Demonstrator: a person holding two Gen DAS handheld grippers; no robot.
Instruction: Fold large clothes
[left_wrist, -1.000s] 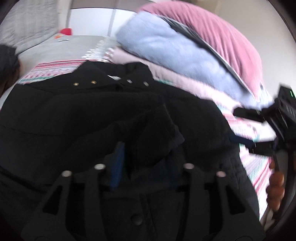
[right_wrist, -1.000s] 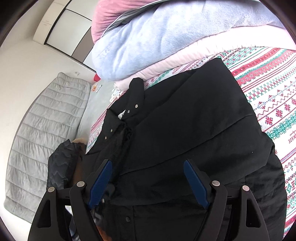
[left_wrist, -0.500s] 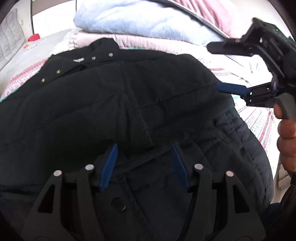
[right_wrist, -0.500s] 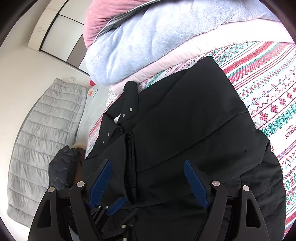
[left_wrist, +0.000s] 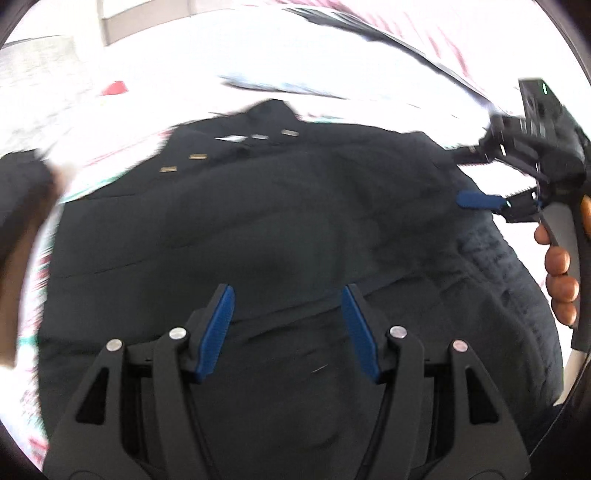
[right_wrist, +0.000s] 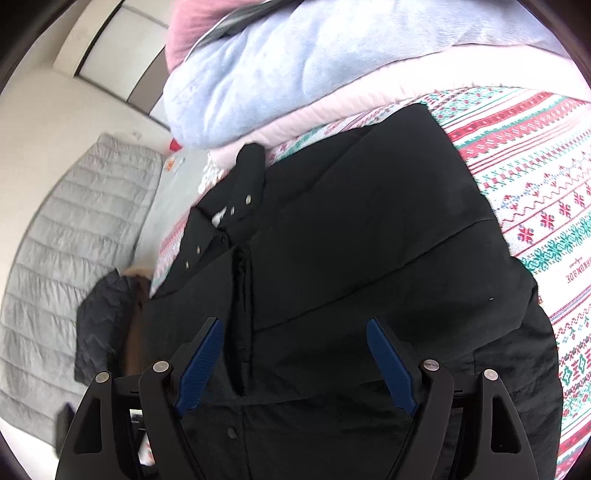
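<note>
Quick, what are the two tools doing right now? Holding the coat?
Left tool: open, jaws just widened, above the black coat, holding nothing.
Right tool: open, holding nothing.

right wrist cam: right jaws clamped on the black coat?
No. The right gripper has its jaws spread wide above the black coat, with no fabric pinched between them.

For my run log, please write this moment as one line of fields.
left tool: open, just released, above black coat | right tool: open, empty, over coat | coat: sleeve folded in, on patterned blanket

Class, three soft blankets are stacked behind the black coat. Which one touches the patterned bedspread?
The pale pink blanket, lowest in the stack; the light blue blanket lies on it, the deeper pink one on top.
</note>
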